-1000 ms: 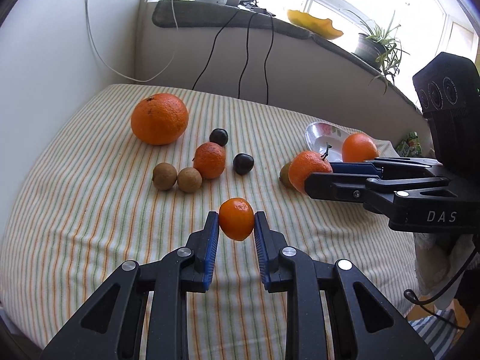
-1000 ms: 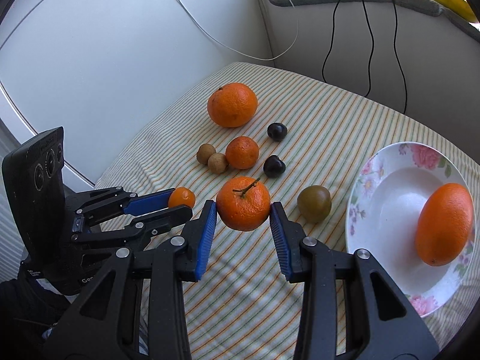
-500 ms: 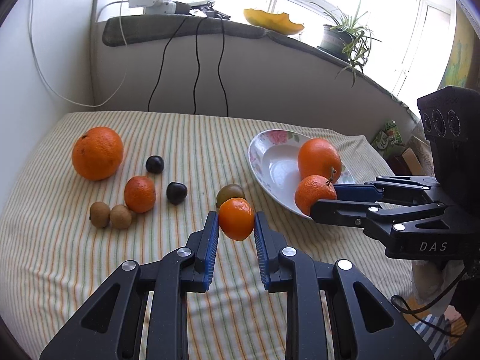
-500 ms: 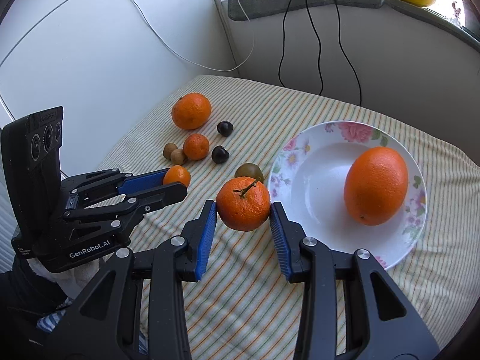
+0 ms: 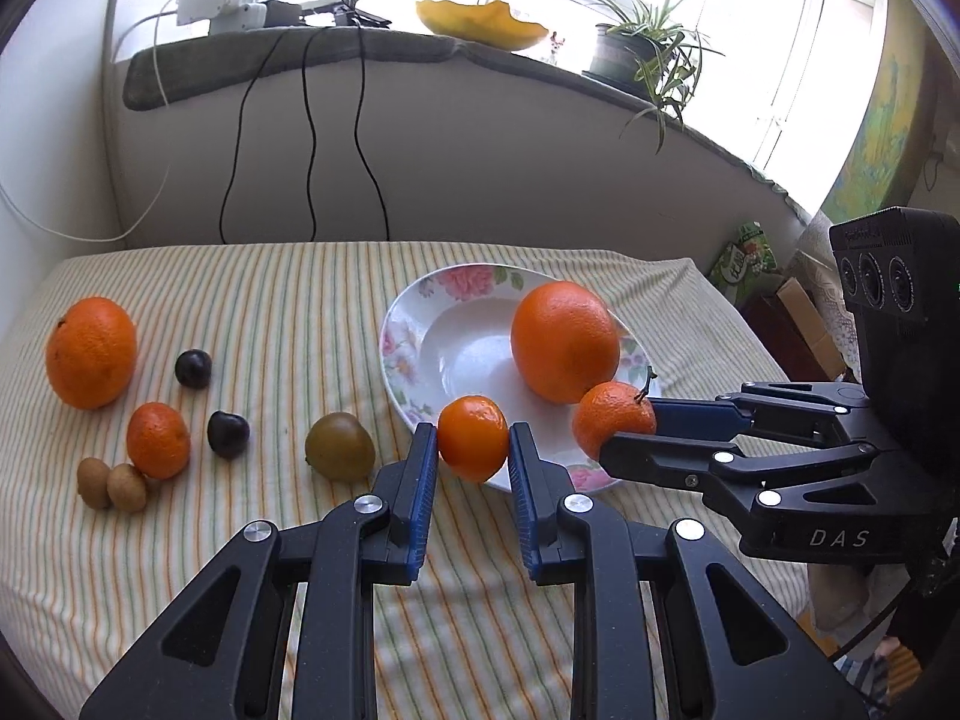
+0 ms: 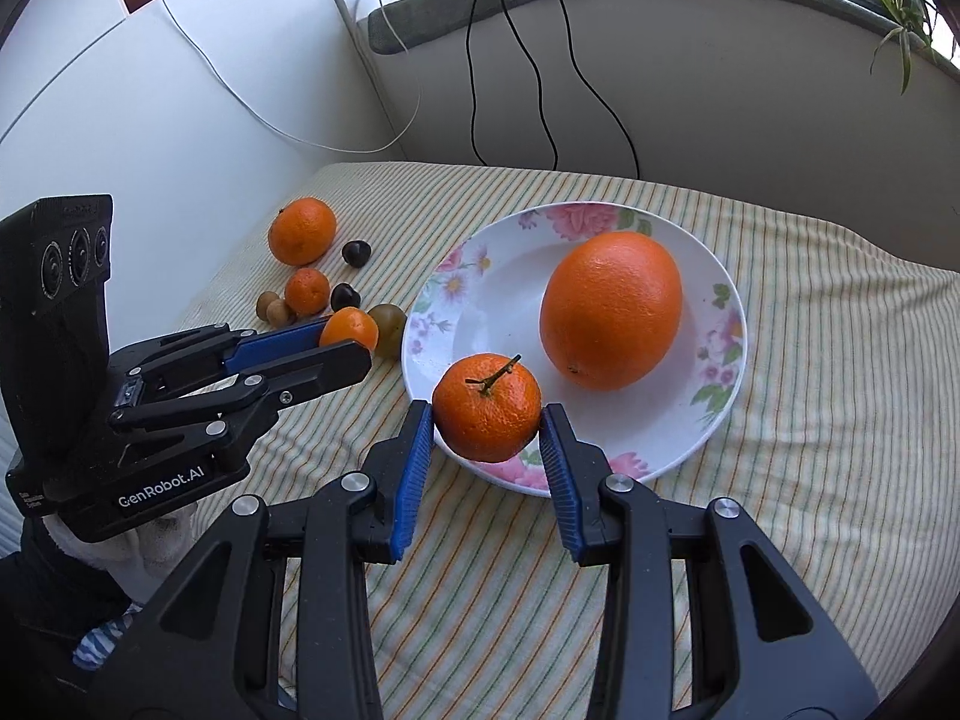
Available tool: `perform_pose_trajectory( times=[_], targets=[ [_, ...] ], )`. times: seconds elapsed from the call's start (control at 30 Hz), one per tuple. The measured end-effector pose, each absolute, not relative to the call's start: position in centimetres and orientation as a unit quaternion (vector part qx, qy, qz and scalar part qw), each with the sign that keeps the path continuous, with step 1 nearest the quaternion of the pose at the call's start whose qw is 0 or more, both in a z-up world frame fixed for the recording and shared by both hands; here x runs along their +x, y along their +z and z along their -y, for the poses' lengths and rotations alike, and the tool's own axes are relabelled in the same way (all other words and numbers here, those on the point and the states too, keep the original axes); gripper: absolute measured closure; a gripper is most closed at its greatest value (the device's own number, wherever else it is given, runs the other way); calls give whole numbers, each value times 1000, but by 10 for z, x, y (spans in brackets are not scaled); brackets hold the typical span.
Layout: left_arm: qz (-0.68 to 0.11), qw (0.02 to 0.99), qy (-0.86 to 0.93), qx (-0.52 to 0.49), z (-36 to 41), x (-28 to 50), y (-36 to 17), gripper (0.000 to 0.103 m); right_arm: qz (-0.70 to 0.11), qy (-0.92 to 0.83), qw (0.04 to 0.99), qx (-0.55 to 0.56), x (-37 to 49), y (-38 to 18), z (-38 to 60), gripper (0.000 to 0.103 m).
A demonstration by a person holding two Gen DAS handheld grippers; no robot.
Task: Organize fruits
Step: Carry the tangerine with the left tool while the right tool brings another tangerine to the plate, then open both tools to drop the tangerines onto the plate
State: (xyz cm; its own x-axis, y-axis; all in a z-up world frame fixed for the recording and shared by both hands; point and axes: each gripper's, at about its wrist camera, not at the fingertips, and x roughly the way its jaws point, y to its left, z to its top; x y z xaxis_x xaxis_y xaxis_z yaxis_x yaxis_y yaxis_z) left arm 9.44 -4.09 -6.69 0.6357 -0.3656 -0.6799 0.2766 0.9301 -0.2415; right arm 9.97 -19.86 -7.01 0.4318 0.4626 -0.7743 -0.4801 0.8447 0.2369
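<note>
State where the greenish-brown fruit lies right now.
In the left wrist view, the greenish-brown fruit lies on the striped cloth, just left of the floral plate.

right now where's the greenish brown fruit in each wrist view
Left wrist view: the greenish-brown fruit lies on the striped cloth, lower centre-left, left of the left gripper.
Right wrist view: the same fruit sits left of centre, partly hidden behind the small orange fruit that the left gripper holds.
Shared landmark: the flowered plate, just right of the fruit in both.
</note>
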Motion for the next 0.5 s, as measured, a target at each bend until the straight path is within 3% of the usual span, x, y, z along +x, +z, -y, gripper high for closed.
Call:
perform_pose_trajectory(
  times=[0.5],
  targets=[
    [-398, 899, -177, -50, 50, 101, -72, 81, -460, 271, 845, -11, 104, -81, 197, 64]
  ],
)
